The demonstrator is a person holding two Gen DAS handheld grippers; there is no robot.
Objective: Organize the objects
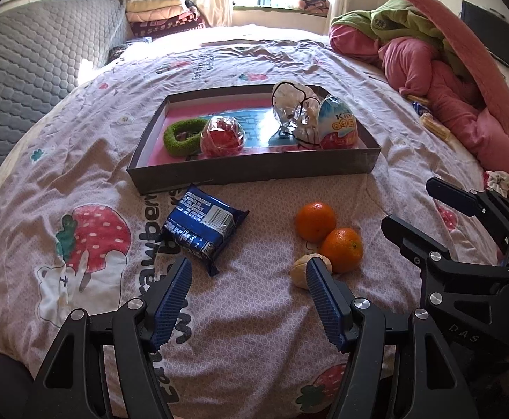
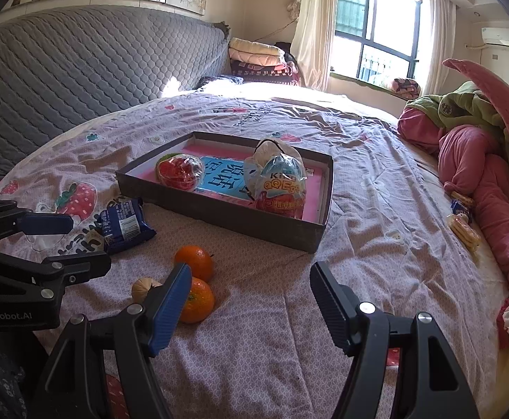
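Both grippers hover low over the bed (image 1: 254,331), and neither has anything in hand. The left gripper (image 1: 247,279) has its jaws spread wide and empty, aimed down the gap between the blue snack pack (image 1: 202,225) and the fruit. The right gripper (image 2: 251,289) is just as wide and just as empty, its left finger sitting in front of the nearer orange (image 2: 197,300).

Look at the shallow box (image 1: 254,171) ahead: it already holds a green ring (image 1: 181,136), a red wrapped ball (image 1: 222,137), a crumpled clear bag (image 1: 294,111) and a Kinder egg (image 1: 338,127), so that reads as the collecting spot. Still loose on the sheet, just in front of the box, are the snack pack, two oranges touching each other (image 1: 315,221), and a pale walnut-like nut (image 1: 303,270) right beside them.

My read: wide jaws suit round fruit, and the oranges may roll on soft bedding.
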